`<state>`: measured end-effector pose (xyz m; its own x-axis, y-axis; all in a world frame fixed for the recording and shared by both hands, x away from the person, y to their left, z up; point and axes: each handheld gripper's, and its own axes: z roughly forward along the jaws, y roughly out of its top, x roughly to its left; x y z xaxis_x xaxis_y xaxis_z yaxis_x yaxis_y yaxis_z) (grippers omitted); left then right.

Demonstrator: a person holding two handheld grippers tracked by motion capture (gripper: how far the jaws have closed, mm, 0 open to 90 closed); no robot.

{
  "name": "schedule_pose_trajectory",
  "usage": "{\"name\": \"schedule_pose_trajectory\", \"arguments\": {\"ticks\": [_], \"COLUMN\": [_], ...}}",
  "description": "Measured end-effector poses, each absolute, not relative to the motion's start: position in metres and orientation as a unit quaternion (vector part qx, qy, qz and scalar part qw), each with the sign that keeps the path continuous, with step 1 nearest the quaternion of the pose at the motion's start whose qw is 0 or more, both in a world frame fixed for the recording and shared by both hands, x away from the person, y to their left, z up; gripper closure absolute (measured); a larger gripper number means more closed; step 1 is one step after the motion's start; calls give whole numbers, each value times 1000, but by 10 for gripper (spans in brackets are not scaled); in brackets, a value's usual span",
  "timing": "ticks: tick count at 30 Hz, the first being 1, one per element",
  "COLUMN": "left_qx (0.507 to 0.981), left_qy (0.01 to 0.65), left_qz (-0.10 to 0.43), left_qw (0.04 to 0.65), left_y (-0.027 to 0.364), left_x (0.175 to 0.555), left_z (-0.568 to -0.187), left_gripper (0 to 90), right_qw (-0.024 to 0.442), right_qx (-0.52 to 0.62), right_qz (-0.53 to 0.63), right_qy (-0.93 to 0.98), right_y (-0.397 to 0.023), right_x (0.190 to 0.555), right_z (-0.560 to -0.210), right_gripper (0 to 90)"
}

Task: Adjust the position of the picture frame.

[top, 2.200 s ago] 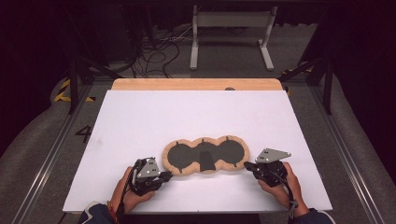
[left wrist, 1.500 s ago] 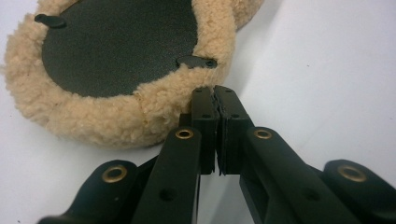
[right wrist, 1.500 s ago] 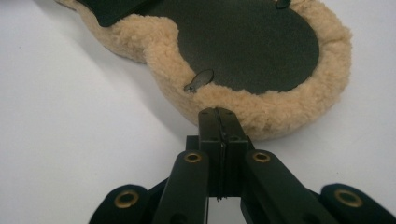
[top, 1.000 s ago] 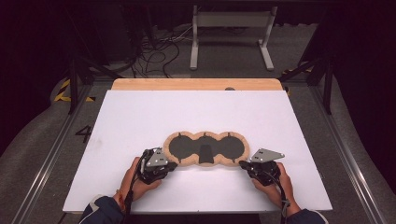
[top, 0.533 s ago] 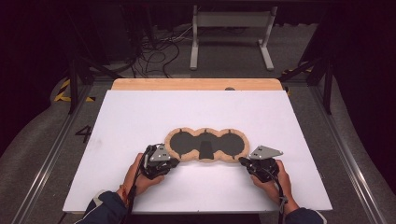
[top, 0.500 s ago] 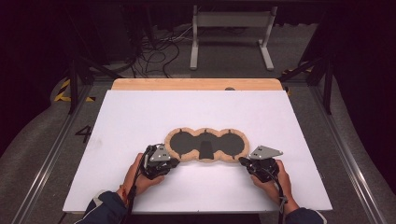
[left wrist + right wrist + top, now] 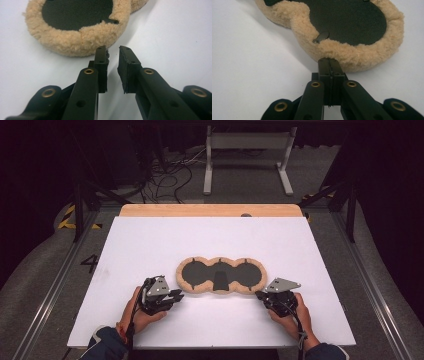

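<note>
Near the front of the white bench (image 7: 150,240) lies the fleece-rimmed pad (image 7: 220,275), flat, dark side up. Right tool (image 7: 261,295) pinches its fleece edge with jaws tight, likely anchoring it. Left tool (image 7: 176,294) has just been opening narrowly, nothing between, beside the other end.

Left claw (image 7: 113,53) just parted, empty — beside fleece pad (image 7: 75,42).

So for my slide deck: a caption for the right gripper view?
Shut right gripper at the fleece rim of a dark-centred pad.
</note>
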<state>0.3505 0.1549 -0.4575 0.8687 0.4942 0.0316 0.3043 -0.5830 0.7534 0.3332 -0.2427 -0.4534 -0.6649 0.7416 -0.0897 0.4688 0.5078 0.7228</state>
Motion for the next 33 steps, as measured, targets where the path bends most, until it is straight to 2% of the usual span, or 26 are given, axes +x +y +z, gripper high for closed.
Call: {"name": "schedule_pose_trajectory", "arguments": {"ticks": [7, 15, 22, 28, 33], "left_qx": [880, 869, 864, 860, 861], "left_qy": [217, 237, 254, 268, 280], "left_qz": [145, 145, 152, 155, 163], "left_qw": [397, 409, 408, 407, 392], "left_y": [169, 194, 213, 224, 232], "left_x": [338, 330, 324, 321, 321], "left_z": [-452, -452, -455, -457, -461], "left_gripper": [686, 615, 498, 442, 350], "right_qw": [203, 201, 187, 182, 169], "right_qx": [361, 373, 366, 367, 363], "right_qz": [340, 345, 360, 367, 367], "right_qy": [844, 837, 838, 835, 839], "right_y": [-242, -243, -245, -246, -245], "right_x": [335, 339, 337, 338, 337], "right_z": [-453, -454, -451, -449, -448], "right_gripper": [900, 900, 895, 853, 756]}}
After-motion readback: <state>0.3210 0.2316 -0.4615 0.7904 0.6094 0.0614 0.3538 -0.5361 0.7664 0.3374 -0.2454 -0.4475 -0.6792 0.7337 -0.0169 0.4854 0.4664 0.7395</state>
